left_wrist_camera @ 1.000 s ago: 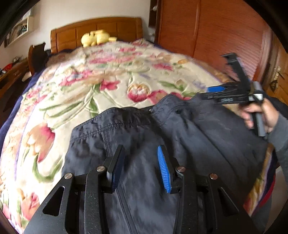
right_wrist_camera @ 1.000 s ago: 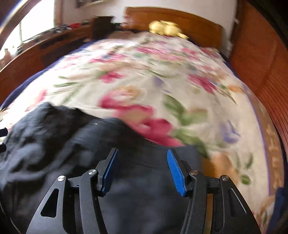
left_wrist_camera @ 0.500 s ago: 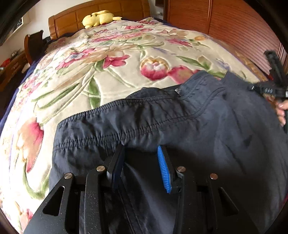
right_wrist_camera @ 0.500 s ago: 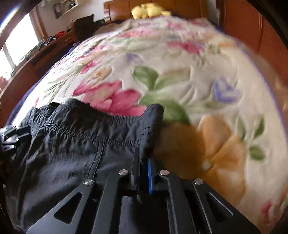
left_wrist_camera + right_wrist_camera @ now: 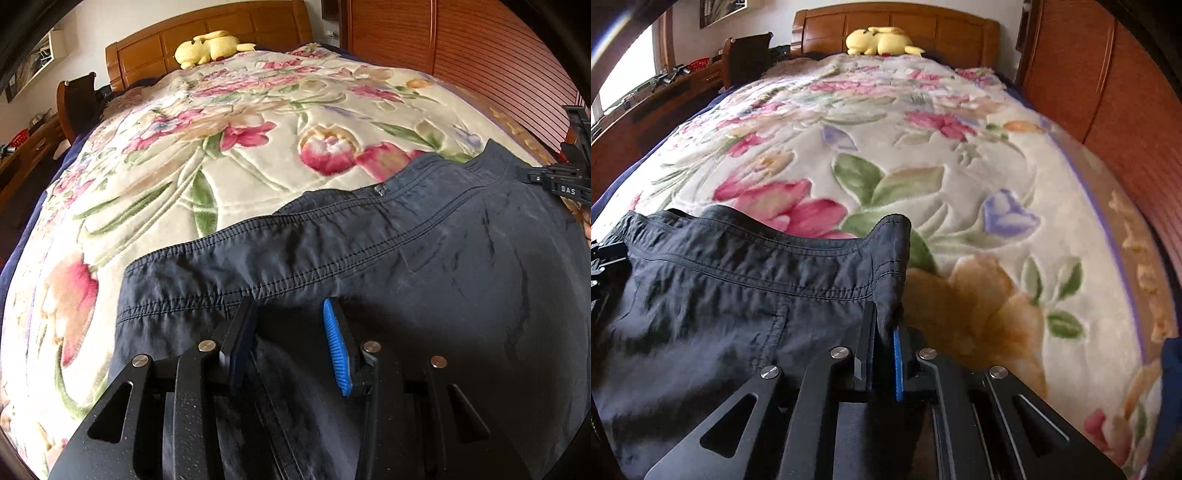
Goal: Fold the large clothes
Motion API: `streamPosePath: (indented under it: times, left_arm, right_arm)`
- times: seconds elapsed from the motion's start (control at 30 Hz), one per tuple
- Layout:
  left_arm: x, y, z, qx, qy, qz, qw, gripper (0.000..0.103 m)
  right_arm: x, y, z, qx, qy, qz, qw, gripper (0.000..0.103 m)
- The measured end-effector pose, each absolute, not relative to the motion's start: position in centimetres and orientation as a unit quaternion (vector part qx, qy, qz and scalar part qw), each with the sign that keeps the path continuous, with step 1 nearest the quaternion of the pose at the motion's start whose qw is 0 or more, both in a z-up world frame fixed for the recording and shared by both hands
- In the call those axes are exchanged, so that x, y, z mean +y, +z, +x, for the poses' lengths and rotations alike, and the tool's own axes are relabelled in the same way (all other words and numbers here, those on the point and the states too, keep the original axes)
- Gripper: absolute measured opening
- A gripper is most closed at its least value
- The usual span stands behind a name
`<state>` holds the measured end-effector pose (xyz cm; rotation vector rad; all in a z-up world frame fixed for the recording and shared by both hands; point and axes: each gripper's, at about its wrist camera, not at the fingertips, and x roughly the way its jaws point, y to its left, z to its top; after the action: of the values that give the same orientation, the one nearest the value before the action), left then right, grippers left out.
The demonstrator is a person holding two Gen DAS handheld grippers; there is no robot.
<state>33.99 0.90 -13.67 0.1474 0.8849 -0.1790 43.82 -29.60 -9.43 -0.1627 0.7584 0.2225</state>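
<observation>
Right gripper (image 5: pixel 884 325), jaws pinched almost together on the right-hand corner of the waistband of a pair of dark trousers (image 5: pixel 738 295); a fold of the cloth stands up between the black and blue pads. Left gripper (image 5: pixel 290 332), jaws parted, resting over the trousers just below the stitched waistband, with dark cloth lying in the gap; whether the pads press on it cannot be told. Trousers spread flat at the near end of a bed, waistband turned toward the headboard, zip pull (image 5: pixel 380 190) visible near the middle of the band. In the left wrist view the right gripper appears at the far right edge, at the corner of the waistband. Beneath the trousers, a cream blanket (image 5: pixel 923 147) printed with pink, purple and orange flowers and green leaves covers the bed. At the far end, a yellow soft toy (image 5: pixel 879 40) lies against the wooden headboard (image 5: pixel 960 29). Wooden slatted wardrobe doors (image 5: pixel 480 55) run along the right side of the bed; a dark chair (image 5: pixel 746 55) and a wooden desk (image 5: pixel 665 96) stand on the left.
</observation>
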Motion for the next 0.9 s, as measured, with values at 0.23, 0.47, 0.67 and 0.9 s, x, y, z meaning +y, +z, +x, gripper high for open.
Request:
streamPosePath:
  times: [0.23,0.47,0.67,0.9]
  left_arm:
    - [1.5,-11.5,30.3,0.409,-0.093,0.053,0.906,0.039]
    - [1.7,-9.9,25.7,0.393,-0.107,0.044,0.912,0.039]
    - [2.6,-9.0,21.6,0.381,-0.121,0.021,0.917,0.039]
    - [3.6,-8.7,18.2,0.377,-0.118,0.007,0.919,0.039]
  right_arm:
    - [-27.9,-7.3,37.0,0.345,0.144,-0.120,0.920,0.018]
    - [-27.6,-6.5,30.9,0.326,0.163,-0.126,0.923,0.044]
    - [-28.9,-8.3,27.3,0.349,0.186,-0.082,0.915,0.049]
    - [-29.5,-11.6,25.2,0.364,0.169,-0.083,0.912,0.050]
